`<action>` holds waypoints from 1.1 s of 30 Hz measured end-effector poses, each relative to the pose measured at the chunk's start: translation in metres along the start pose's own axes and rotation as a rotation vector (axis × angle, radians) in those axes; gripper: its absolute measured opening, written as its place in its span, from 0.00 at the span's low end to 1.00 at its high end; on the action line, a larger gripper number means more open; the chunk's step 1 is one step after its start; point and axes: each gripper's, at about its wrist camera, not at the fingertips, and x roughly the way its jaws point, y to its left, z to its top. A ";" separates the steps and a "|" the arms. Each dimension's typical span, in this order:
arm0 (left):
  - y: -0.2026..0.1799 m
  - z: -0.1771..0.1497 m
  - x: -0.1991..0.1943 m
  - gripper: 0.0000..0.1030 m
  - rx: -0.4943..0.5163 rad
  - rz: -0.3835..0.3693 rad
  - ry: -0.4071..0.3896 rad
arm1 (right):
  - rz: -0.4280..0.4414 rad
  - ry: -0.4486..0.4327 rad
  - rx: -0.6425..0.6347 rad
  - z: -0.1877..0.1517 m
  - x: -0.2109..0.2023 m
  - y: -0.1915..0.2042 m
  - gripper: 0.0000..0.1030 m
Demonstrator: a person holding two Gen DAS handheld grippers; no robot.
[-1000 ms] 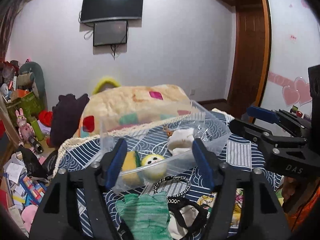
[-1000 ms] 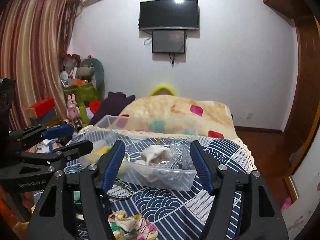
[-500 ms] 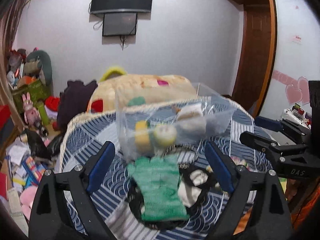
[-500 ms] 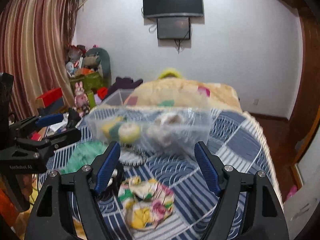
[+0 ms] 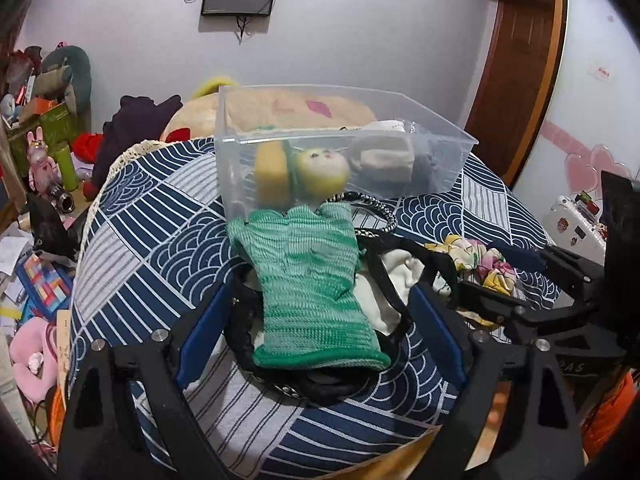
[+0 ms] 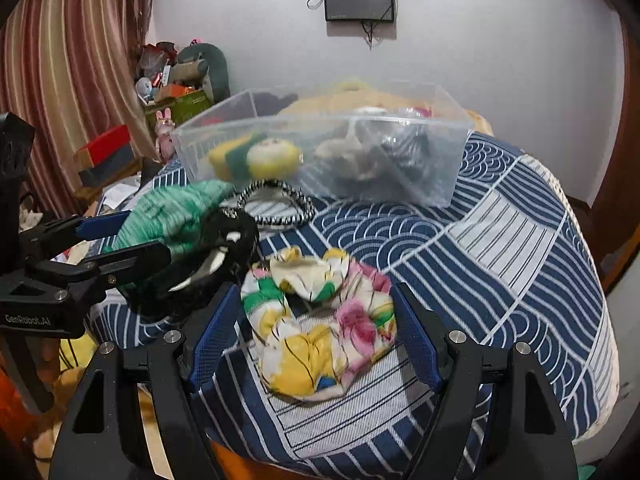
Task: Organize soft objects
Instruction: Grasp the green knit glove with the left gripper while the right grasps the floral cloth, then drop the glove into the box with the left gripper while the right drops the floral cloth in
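A clear plastic bin (image 5: 448, 148) stands on the blue patterned bed cover and holds a yellow-green sponge (image 5: 272, 174), a round yellow doll head (image 5: 322, 172) and pale soft items. A green knit glove (image 5: 308, 284) lies on a black-and-white cloth pile (image 5: 392, 280) in front of the bin. My left gripper (image 5: 320, 332) is open, its fingers on either side of the glove's cuff. A floral cloth (image 6: 320, 320) lies between the open fingers of my right gripper (image 6: 316, 340). The bin (image 6: 400, 184) and glove (image 6: 176, 212) also show in the right wrist view.
A black-and-white braided loop (image 6: 276, 204) lies by the bin's front wall. A folded quilt (image 5: 280, 108) lies behind the bin. Toys, boxes and papers (image 5: 36, 216) crowd the floor at the left. A wooden door (image 5: 516, 72) stands at the right.
Both grippers have tilted down and dropped toward the bed. The glove now lies between my left fingers and the floral cloth between my right fingers. Both stay open.
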 end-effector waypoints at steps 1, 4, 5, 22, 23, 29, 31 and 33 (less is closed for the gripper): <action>0.000 0.000 0.000 0.79 0.000 0.008 -0.003 | 0.000 0.003 0.000 0.000 0.000 0.000 0.72; 0.000 -0.001 0.001 0.67 0.002 0.017 -0.011 | -0.011 0.002 -0.008 -0.003 0.000 0.000 0.69; 0.000 -0.001 0.001 0.62 0.002 0.020 -0.014 | -0.026 -0.002 -0.015 -0.003 0.000 0.001 0.63; 0.009 0.000 -0.028 0.22 0.006 0.049 -0.102 | -0.019 -0.045 0.030 -0.002 -0.022 -0.019 0.16; 0.011 0.003 -0.032 0.22 0.004 0.048 -0.112 | -0.022 -0.053 0.030 0.001 -0.024 -0.018 0.16; 0.018 0.021 -0.047 0.22 -0.015 0.025 -0.164 | -0.043 -0.121 0.023 0.018 -0.041 -0.015 0.16; 0.018 0.028 -0.048 0.22 -0.015 0.018 -0.179 | -0.052 -0.153 0.020 0.027 -0.048 -0.015 0.16; 0.016 0.037 -0.048 0.22 -0.003 0.028 -0.204 | -0.055 -0.182 0.016 0.037 -0.051 -0.013 0.16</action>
